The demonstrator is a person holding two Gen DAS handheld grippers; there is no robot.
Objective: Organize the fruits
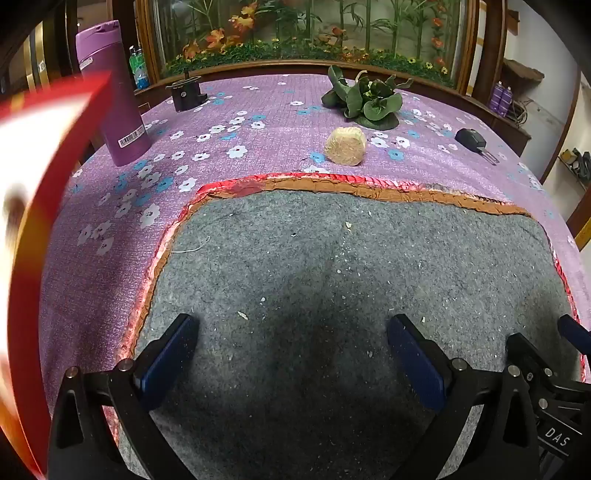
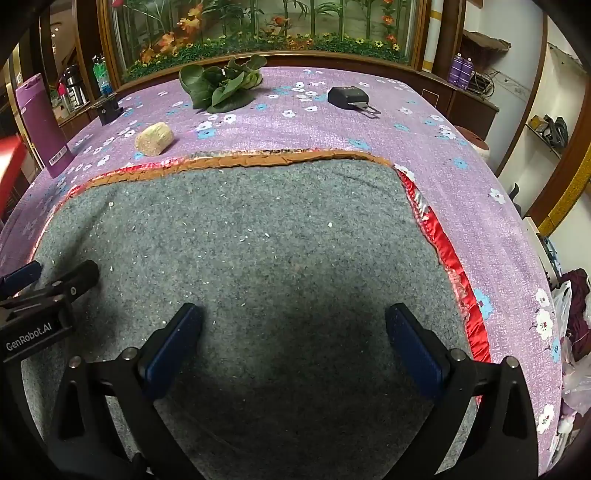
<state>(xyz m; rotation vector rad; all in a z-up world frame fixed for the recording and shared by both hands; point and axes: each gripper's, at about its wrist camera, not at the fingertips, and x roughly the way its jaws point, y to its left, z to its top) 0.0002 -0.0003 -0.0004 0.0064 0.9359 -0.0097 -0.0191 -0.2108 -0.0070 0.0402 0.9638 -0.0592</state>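
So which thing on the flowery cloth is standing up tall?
The purple bottle at the left. The tan lump, leafy greens and black gadget all lie low.

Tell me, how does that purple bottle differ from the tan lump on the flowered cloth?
The purple bottle stands upright and tall; the tan lump lies low on its side. The bottle looks smooth, with a barcode label; the lump looks rough and fibrous. Both rest on the flowered tablecloth, beyond the grey mat.

Wood-framed glass case (image 1: 303, 33) w/ fake plants behind table, white wall (image 2: 535, 74) right
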